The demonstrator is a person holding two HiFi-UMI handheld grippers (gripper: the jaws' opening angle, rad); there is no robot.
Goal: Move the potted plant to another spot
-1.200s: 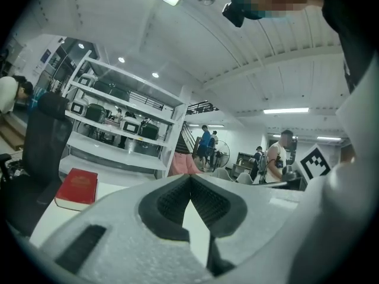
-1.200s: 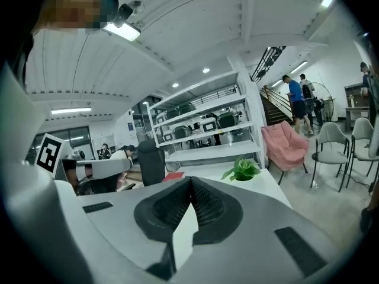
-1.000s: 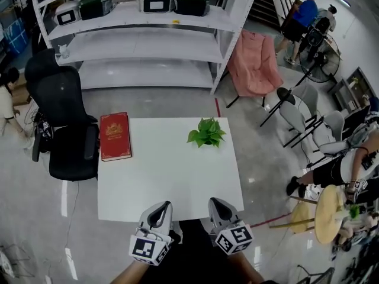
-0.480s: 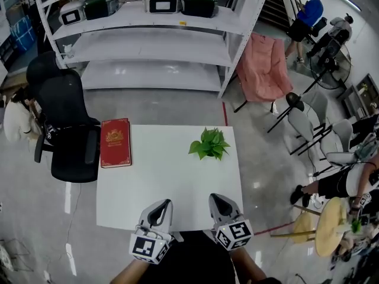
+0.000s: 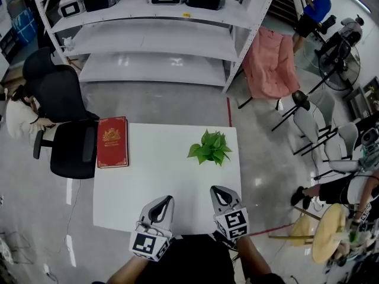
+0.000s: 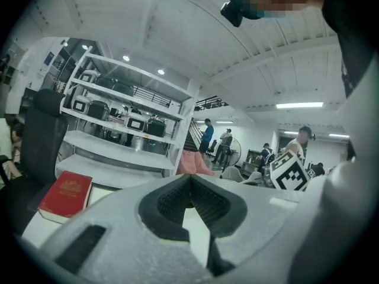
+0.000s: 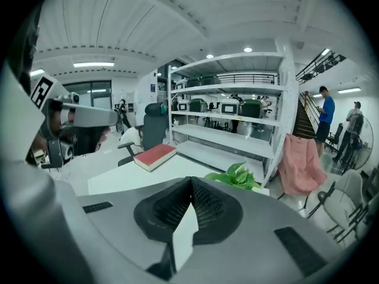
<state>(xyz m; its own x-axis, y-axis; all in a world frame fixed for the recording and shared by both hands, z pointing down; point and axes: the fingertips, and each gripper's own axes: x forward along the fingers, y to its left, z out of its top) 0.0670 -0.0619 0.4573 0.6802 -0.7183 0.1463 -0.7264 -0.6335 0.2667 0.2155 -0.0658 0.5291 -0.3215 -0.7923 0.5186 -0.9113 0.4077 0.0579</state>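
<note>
The potted plant point(image 5: 210, 147), a small green leafy bunch, stands near the far right corner of the white table point(image 5: 166, 176); it also shows in the right gripper view as the plant point(image 7: 235, 175) beyond the jaws. My left gripper point(image 5: 164, 201) and right gripper point(image 5: 220, 192) hover side by side over the table's near edge, well short of the plant. The jaws of the left gripper point(image 6: 189, 179) and of the right gripper point(image 7: 190, 182) meet at their tips with nothing between them.
A red book point(image 5: 112, 141) lies at the table's far left edge. A black office chair point(image 5: 65, 129) stands left of the table. White shelving point(image 5: 154, 34) runs behind it; a pink chair point(image 5: 269, 64) and folding chairs point(image 5: 314, 123) stand to the right. People sit at both sides.
The head view has shifted a little, so the table sits lower in the picture. Both grippers stay shut at the near edge. Plant and book keep their places on the table.
</note>
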